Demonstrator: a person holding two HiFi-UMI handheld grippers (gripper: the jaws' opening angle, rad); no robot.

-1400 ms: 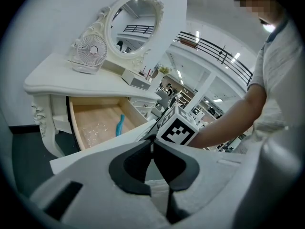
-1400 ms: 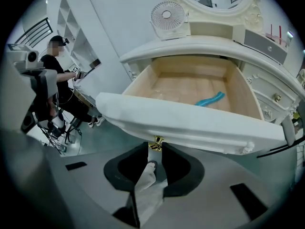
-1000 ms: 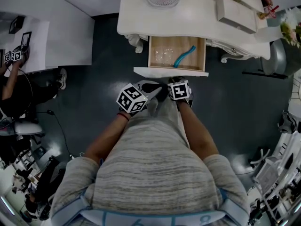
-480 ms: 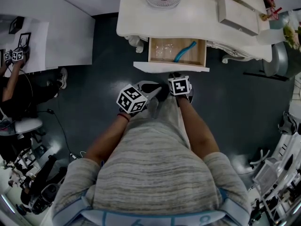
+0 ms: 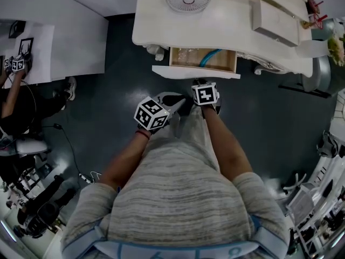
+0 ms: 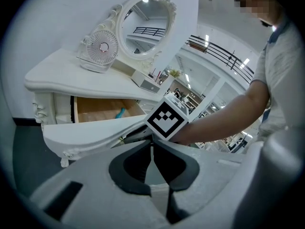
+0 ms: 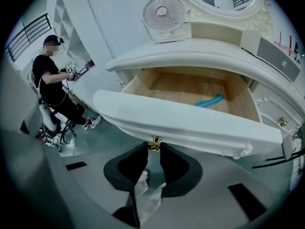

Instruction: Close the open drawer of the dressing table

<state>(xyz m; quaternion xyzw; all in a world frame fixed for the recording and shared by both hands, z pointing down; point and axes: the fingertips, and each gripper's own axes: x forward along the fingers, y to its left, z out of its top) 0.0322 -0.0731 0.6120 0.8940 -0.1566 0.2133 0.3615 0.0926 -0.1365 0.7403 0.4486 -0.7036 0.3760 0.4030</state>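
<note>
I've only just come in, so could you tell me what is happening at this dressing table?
A person holds a gripper in each hand in front of the dressing table. The right gripper has its jaws closed on the small gold handle of the drawer, which stands partly open with a blue item inside. The left gripper is shut and empty, held back from the drawer.

Bright, even light from ceiling lights (image 6: 246,61) washes the white dressing table (image 5: 215,26) nearly featureless, and the dark floor (image 5: 121,99) shows a soft sheen. Fisheye bends the edges; both gripper views darken at the corners, foregrounds blurred.
</note>
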